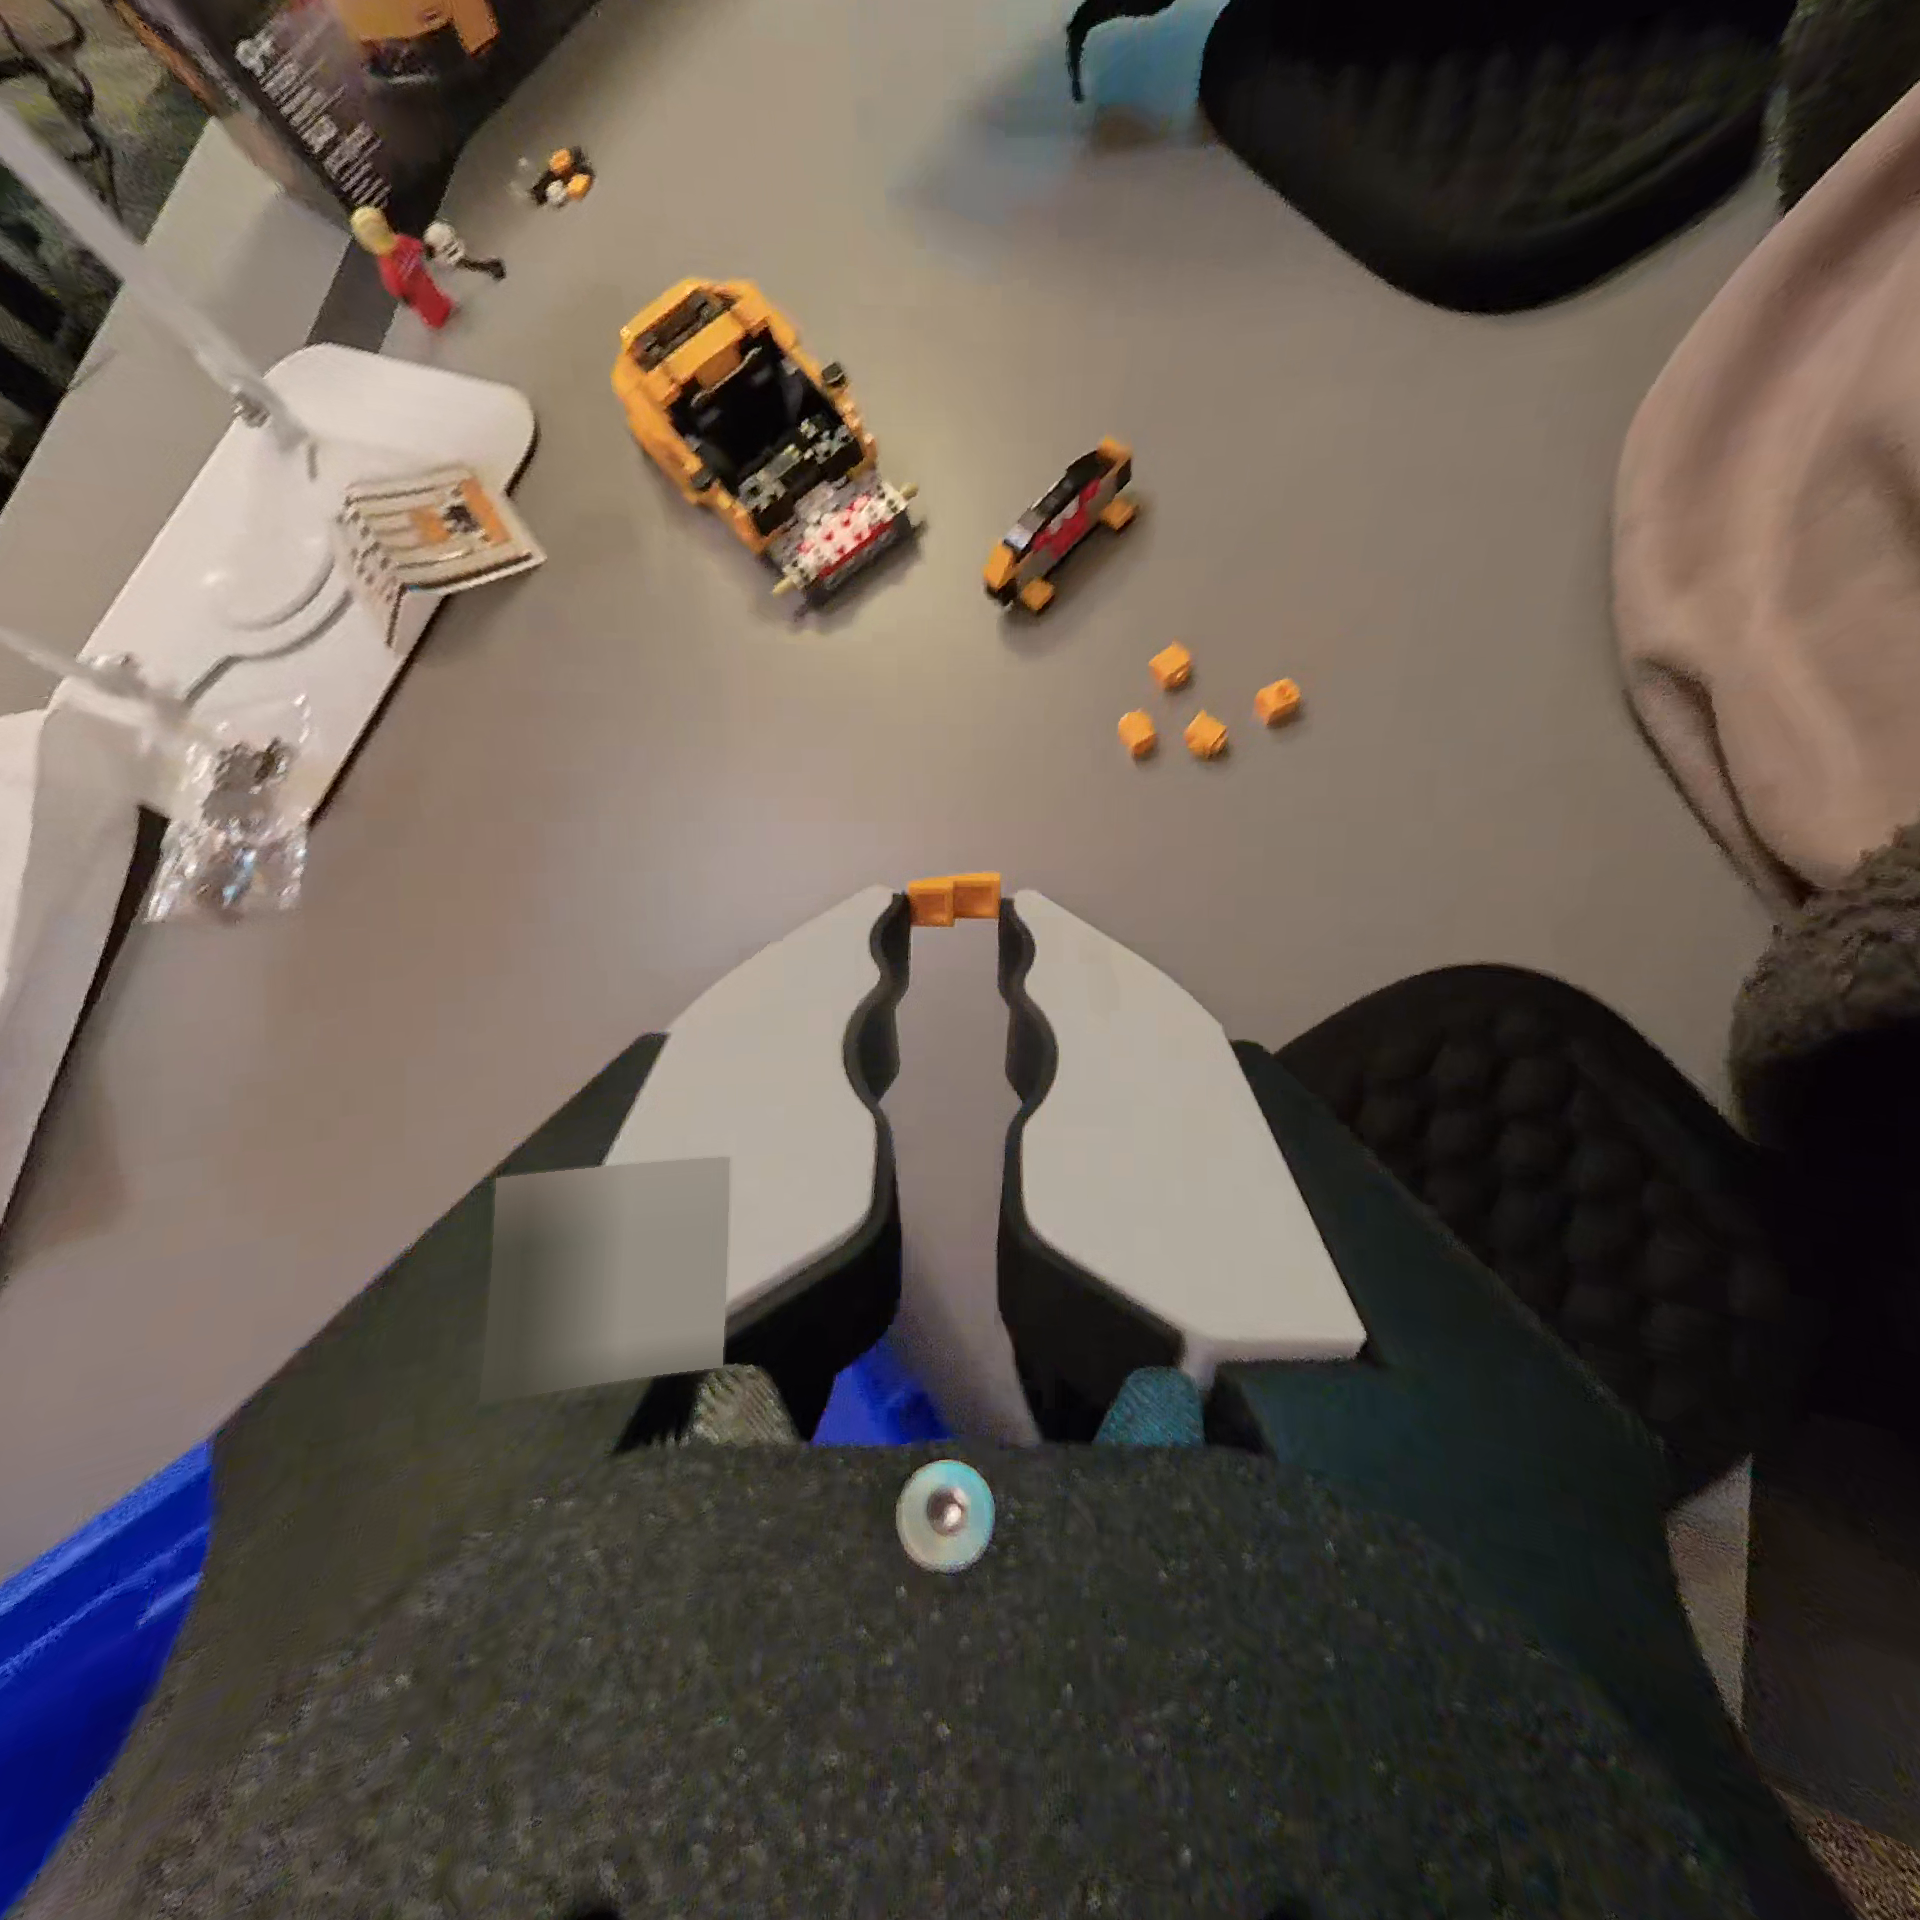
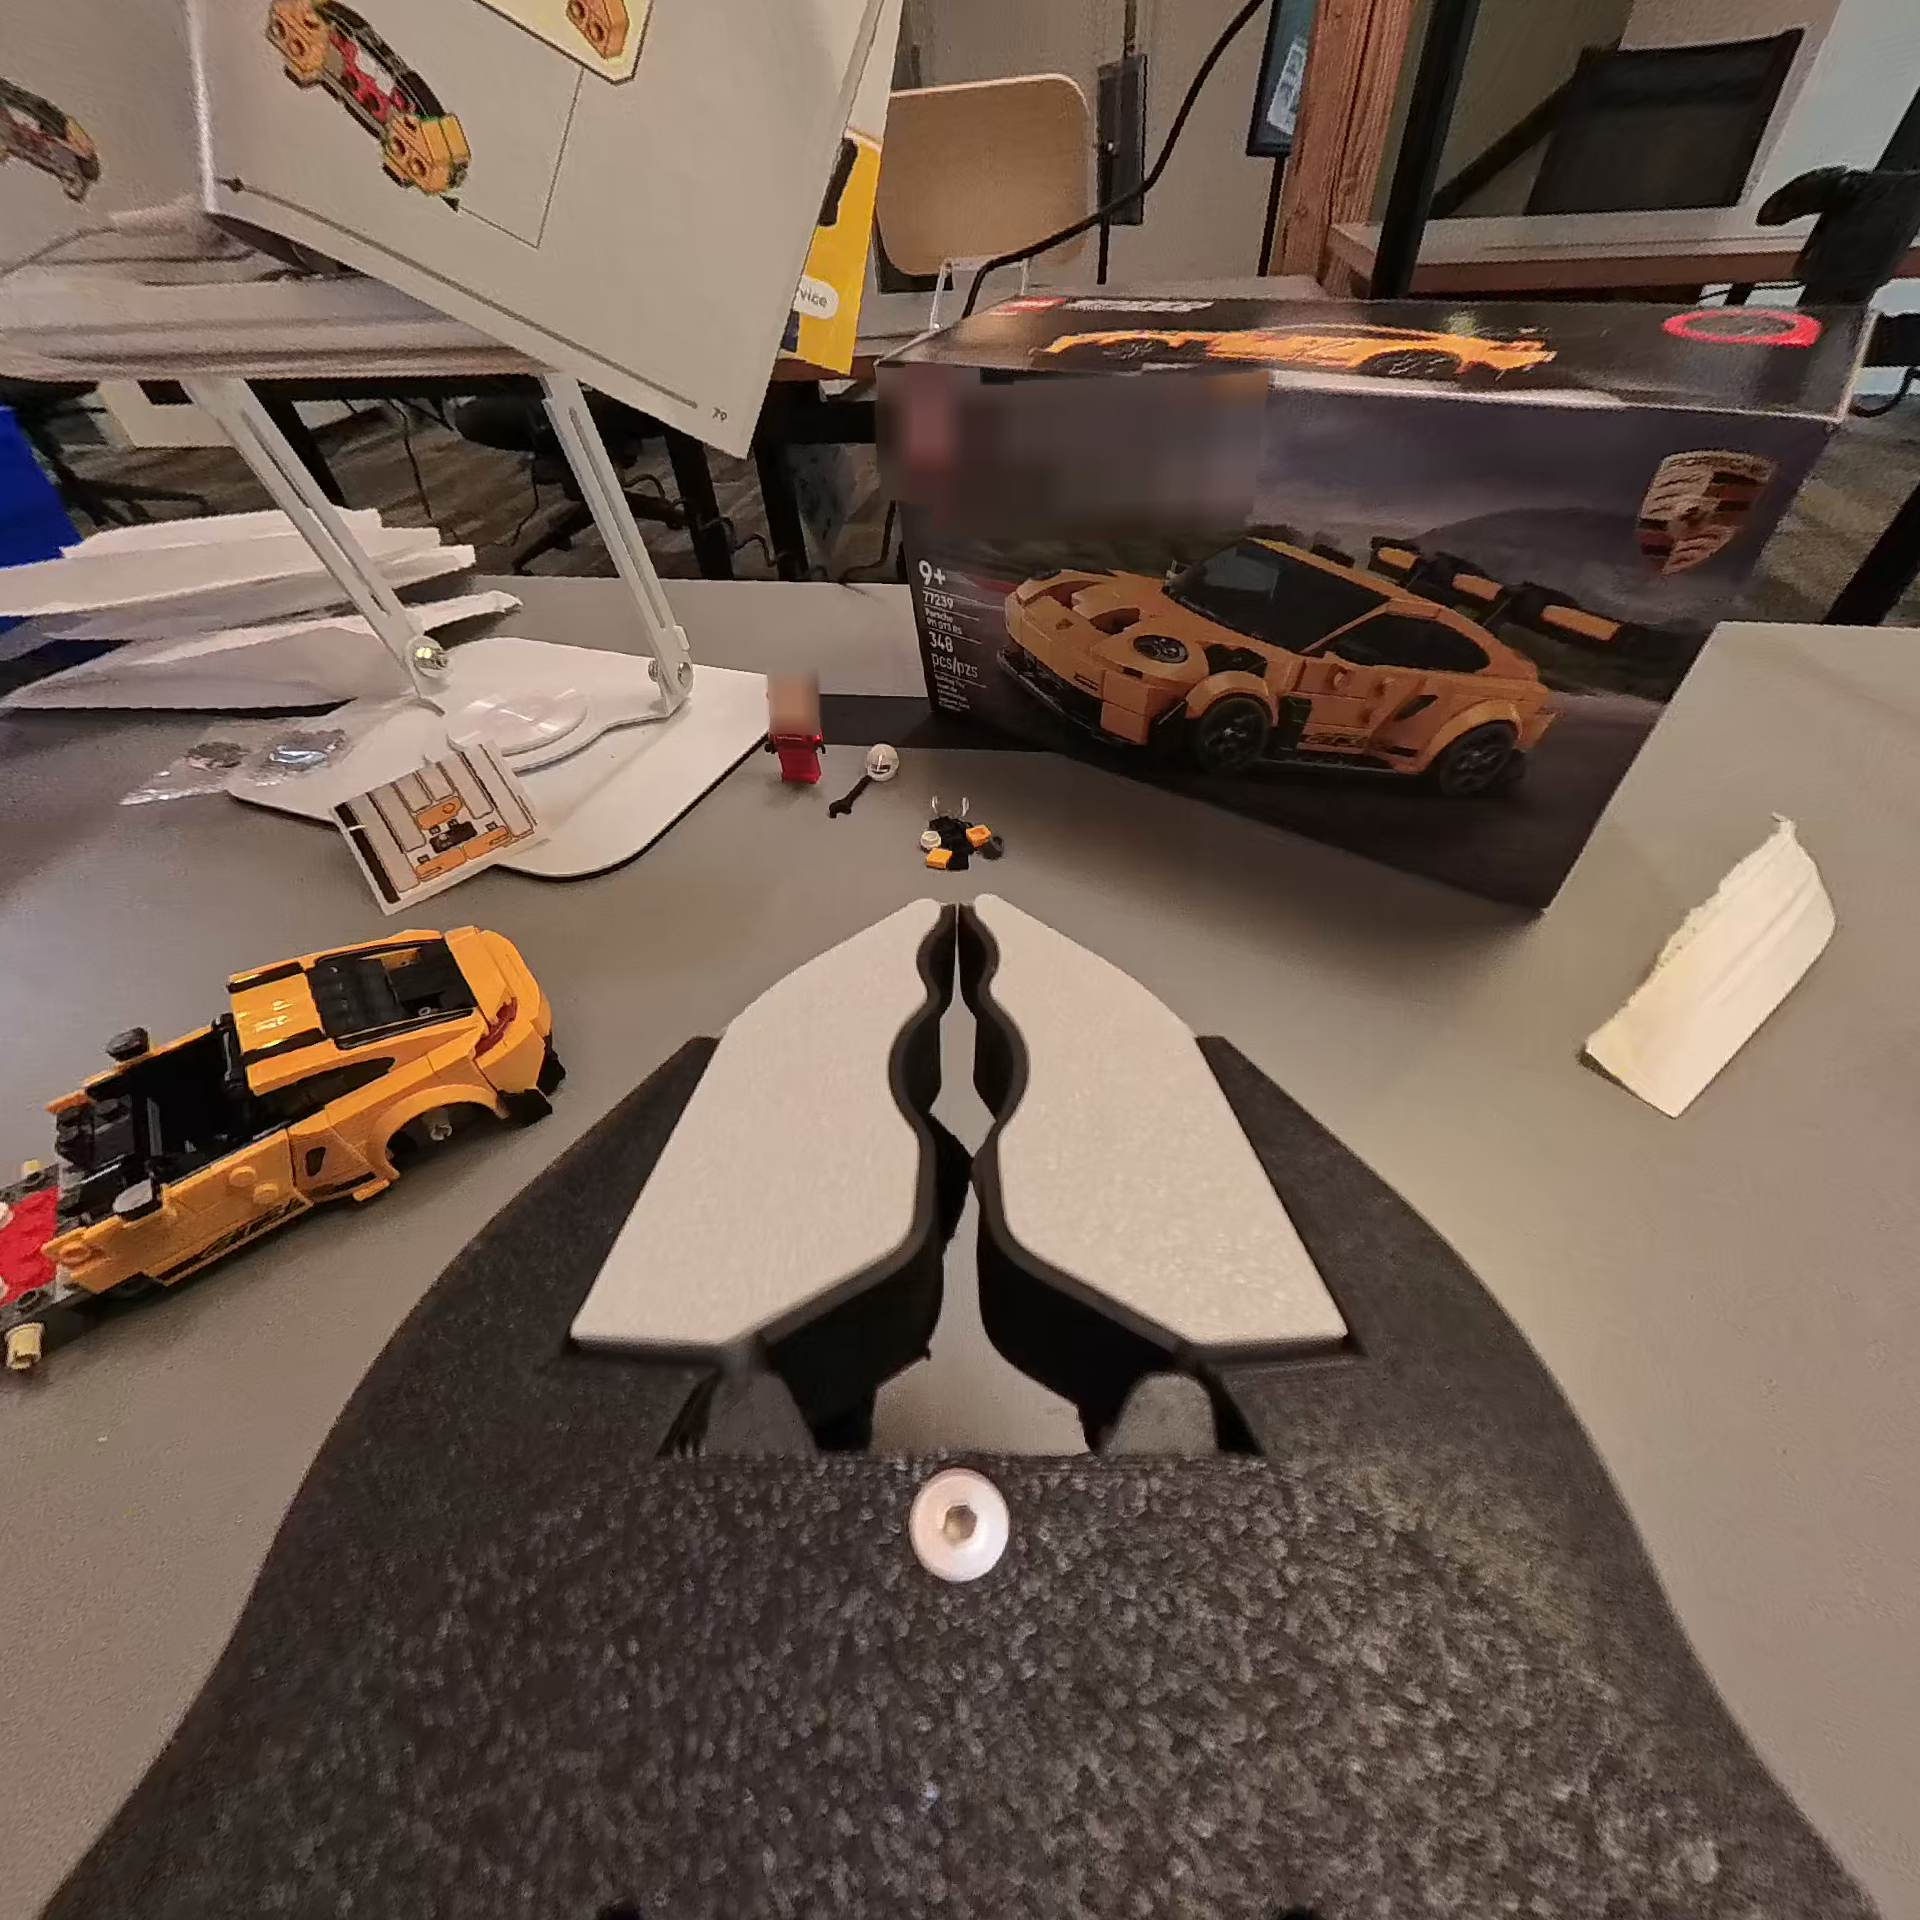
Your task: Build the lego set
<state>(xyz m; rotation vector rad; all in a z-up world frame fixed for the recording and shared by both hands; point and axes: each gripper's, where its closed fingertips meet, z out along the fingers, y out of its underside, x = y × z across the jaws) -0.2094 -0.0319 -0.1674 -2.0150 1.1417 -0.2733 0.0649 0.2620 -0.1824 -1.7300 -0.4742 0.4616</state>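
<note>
My left gripper [image 1: 954,902] is shut on a small orange brick [image 1: 952,896], held at its fingertips above the grey table [image 1: 623,935]. Ahead lie several loose orange bricks [image 1: 1205,701], a black, red and orange sub-assembly [image 1: 1060,525] and the part-built orange car [image 1: 753,436]. My right gripper [image 2: 956,906] is shut and empty, low over the table. The orange car [image 2: 281,1101] sits to its left, its open red-studded end toward the near left.
The set's box [image 2: 1351,603] stands at the back right of the right wrist view. A white stand [image 2: 623,748] holds the instruction booklet [image 2: 499,156]. A sticker sheet [image 2: 436,821], a red minifigure [image 2: 795,743], a small pile of parts [image 2: 961,836] and a torn paper bag [image 2: 1714,966] lie around. The gap from one gripper's tips to the other's is roughly 40 centimetres. To reach the orange car [image 2: 281,1101] in a straight line is about 15 centimetres for my right fingers, about 25 centimetres for my left. It is also in sight in the left wrist view [image 1: 770,337].
</note>
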